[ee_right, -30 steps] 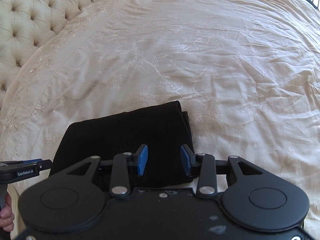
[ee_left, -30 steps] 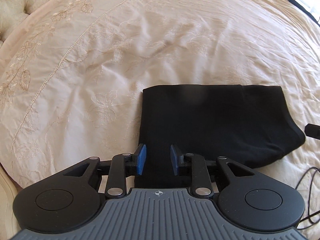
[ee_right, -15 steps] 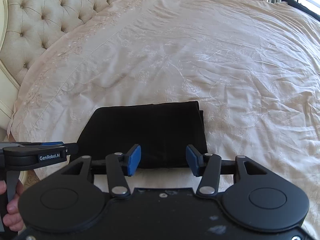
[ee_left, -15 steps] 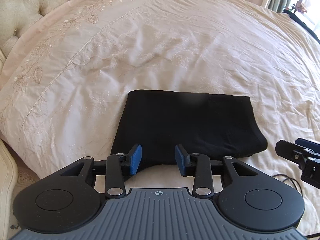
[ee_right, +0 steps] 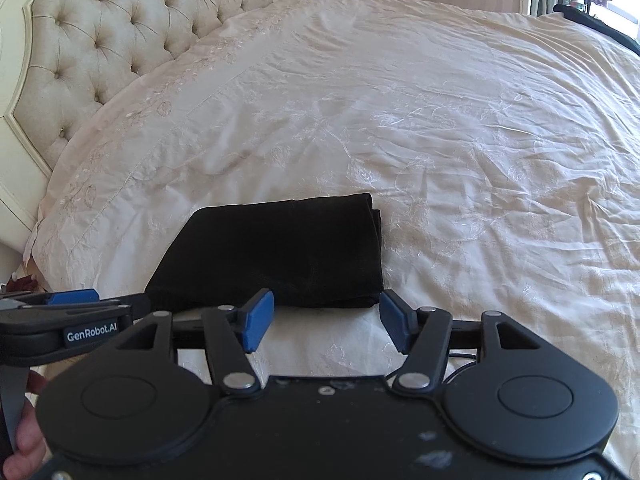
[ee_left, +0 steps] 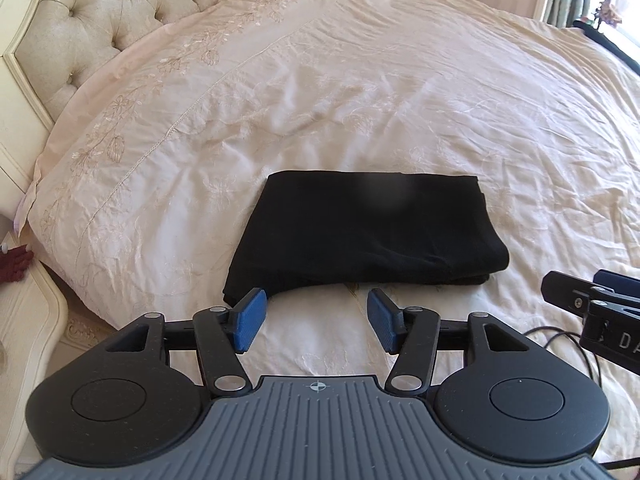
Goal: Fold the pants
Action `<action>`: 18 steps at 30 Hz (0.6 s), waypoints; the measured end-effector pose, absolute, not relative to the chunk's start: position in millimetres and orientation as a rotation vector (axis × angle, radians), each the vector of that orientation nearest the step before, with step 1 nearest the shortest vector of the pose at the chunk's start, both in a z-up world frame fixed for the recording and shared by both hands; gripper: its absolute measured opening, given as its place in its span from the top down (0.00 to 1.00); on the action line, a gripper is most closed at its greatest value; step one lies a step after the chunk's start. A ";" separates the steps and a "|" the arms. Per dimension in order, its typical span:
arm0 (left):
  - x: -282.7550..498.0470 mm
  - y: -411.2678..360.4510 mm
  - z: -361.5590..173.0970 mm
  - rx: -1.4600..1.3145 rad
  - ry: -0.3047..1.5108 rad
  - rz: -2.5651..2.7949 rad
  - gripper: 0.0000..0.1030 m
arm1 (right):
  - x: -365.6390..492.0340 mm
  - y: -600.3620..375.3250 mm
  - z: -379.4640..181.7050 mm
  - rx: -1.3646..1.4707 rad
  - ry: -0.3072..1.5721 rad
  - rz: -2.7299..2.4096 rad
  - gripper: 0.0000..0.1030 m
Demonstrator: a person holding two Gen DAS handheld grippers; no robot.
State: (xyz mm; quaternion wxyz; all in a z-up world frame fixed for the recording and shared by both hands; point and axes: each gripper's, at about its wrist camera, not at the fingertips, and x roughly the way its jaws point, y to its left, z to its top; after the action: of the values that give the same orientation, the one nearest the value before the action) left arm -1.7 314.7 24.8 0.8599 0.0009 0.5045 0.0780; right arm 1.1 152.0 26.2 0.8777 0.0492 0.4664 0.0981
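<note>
On the cream bedspread (ee_left: 360, 100) your left tool (ee_left: 316, 326) and right tool (ee_right: 326, 322) both hover with jaws opening, nothing between them. The black pants (ee_left: 360, 232) lie folded just beyond, near the bed's near edge.

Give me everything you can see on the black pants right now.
The black pants lie folded into a compact, roughly rectangular stack, flat on the cream embroidered bedspread near its front edge. The fabric looks soft, matte and plain. Stacked layer edges show along the right side, and the near left corner droops slightly. Nothing but the bedspread touches them: both grippers sit short of the near edge, nothing between their jaws.
</note>
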 end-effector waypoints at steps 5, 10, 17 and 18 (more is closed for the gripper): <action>-17.1 304.3 26.6 0.019 1.053 0.159 0.47 | -11.4 149.5 30.0 0.084 0.954 0.219 0.37; -29.7 295.6 28.7 0.030 1.045 0.161 0.47 | -24.0 146.7 32.8 0.078 0.942 0.240 0.37; -38.1 287.2 30.3 0.036 1.042 0.164 0.47 | -36.0 142.4 37.7 0.060 0.929 0.244 0.35; -39.0 285.5 30.8 0.039 1.041 0.167 0.47 | -36.9 141.9 38.6 0.058 0.925 0.241 0.35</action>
State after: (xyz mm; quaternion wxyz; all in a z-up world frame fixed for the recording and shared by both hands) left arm -39.0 285.5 30.8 0.8642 0.0187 0.4965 0.0795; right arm -36.9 141.9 38.6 0.8876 0.0278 0.4449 0.1160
